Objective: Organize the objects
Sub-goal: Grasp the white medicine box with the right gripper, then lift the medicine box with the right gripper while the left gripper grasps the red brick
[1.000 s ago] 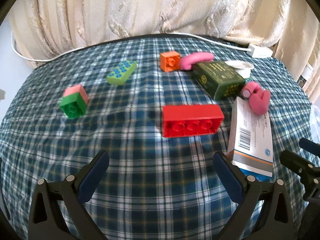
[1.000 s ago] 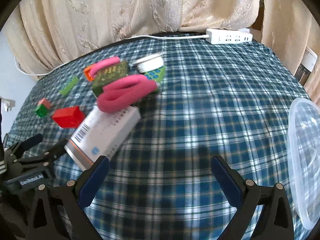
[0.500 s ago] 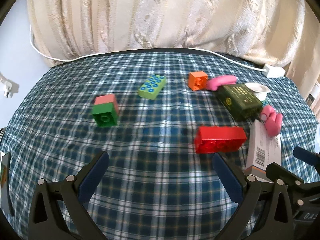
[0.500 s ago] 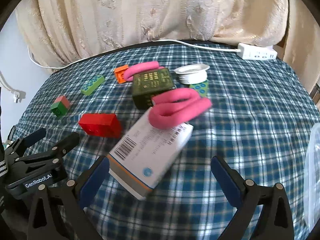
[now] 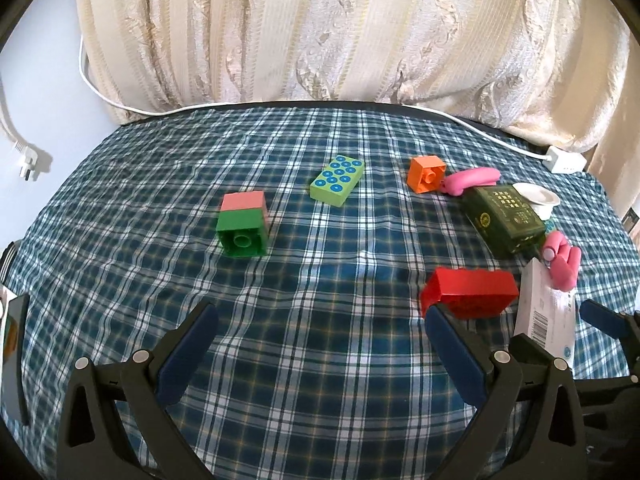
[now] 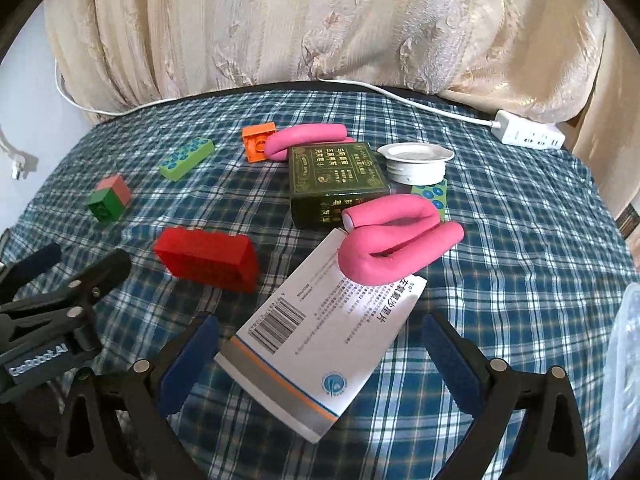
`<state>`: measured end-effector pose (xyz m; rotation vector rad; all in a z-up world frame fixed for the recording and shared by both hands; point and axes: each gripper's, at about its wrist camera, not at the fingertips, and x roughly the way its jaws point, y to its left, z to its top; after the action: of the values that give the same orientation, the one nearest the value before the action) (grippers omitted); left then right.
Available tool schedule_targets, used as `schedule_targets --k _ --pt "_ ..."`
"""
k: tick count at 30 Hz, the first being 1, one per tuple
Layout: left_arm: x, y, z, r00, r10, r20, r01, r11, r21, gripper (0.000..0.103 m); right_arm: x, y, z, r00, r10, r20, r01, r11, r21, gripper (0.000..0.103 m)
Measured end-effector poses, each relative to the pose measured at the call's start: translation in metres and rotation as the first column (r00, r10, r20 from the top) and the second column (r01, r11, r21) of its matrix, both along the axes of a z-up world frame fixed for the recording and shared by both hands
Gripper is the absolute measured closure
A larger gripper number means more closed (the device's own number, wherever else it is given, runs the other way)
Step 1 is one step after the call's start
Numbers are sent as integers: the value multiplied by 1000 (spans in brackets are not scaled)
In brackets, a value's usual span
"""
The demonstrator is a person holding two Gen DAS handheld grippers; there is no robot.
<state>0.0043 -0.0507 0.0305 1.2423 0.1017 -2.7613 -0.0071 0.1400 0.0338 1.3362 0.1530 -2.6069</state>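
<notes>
Soft daylight glows through the cream curtain (image 5: 340, 32) behind the worktop (image 5: 320, 360), leaving both views bright and evenly lit. Objects throw short, faint shadows toward the camera; the red block (image 6: 208, 260) has a dark near face. Glare whitens the white carton (image 6: 320, 332) on its top. Fisheye distortion bows the worktop's far edge, and black vignetting fills the corners. Focus is sharp throughout.

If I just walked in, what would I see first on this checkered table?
Probably the bent pink foam tube, lying partly on the white medicine box right in front of the open right gripper. Just left of them sits the big red brick. Farther left, the pink-and-green block stands alone ahead of the open left gripper.
</notes>
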Motion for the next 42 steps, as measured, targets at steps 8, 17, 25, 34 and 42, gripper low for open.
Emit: schedule_targets --k 8,17,25,34,42 --pt "-4 3 -4 1000 -3 20 4 1000 -3 0 0 9 -3 1000 -17 12 17 1000 -11 19" --pt "-5 9 -5 999 -19 30 19 1000 -10 0 9 25 -2 999 -30 13 30 999 -18 28" --pt "-6 19 -2 998 -57 38 57 998 2 0 22 51 -1 998 -61 16 62 997 -37 30" --pt "-13 41 3 992 -122 43 121 992 21 0 36 72 -5 996 -90 21 91 995 -38 35" --pt "-21 58 4 985 -164 58 160 985 65 0 38 76 -6 996 -88 12 89 995 -47 35"
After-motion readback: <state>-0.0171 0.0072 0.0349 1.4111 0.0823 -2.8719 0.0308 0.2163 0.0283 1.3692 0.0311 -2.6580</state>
